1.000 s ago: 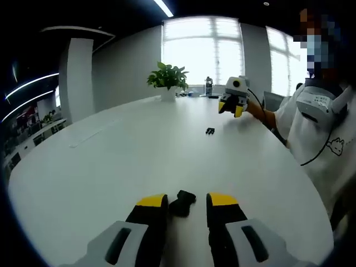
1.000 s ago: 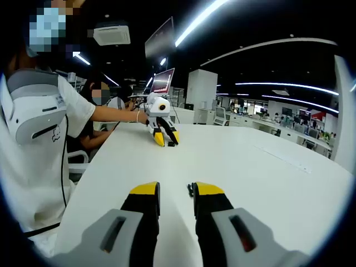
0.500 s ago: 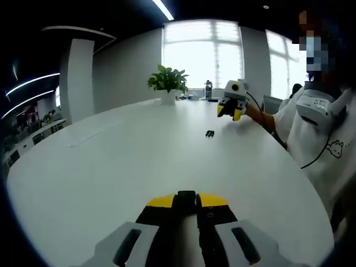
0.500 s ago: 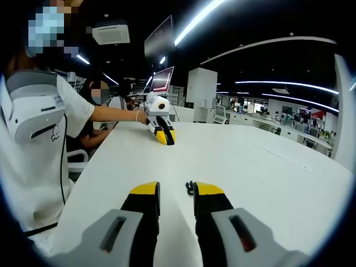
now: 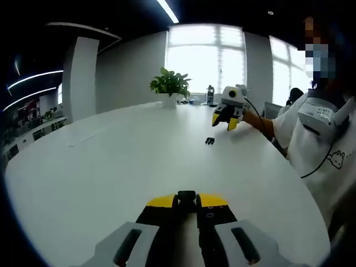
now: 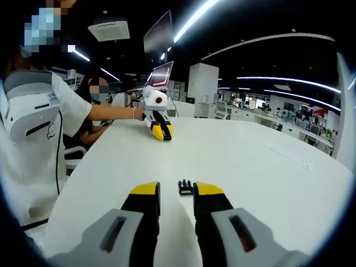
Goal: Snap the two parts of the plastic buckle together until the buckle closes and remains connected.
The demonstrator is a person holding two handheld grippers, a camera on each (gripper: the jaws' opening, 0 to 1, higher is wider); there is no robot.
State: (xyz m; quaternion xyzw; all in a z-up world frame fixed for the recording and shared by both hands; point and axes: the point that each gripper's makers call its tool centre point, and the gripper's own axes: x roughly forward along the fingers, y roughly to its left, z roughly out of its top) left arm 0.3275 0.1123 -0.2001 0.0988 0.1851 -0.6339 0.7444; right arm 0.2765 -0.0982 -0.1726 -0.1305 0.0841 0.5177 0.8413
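Observation:
One black buckle part point(image 5: 186, 198) is pinched between the yellow tips of my left gripper point(image 5: 186, 201), which is shut on it just above the white table point(image 5: 111, 167). The other small black buckle part point(image 5: 209, 141) lies on the table farther off, below my right gripper point(image 5: 225, 120). In the right gripper view that part point(image 6: 185, 187) lies just beyond the tips of my right gripper point(image 6: 176, 192), which is open with nothing between its jaws. My left gripper point(image 6: 162, 132) shows across the table, held by a hand.
A potted plant point(image 5: 170, 84) and a bottle point(image 5: 210, 94) stand at the table's far edge under the windows. The person point(image 5: 325, 128) in a white shirt sits at the table's side. Other people and a laptop point(image 6: 161, 75) are behind.
The left gripper stays shut on its buckle part and has lifted slightly. The right gripper has tilted down, so the second buckle part now lies in plain sight ahead of its tips.

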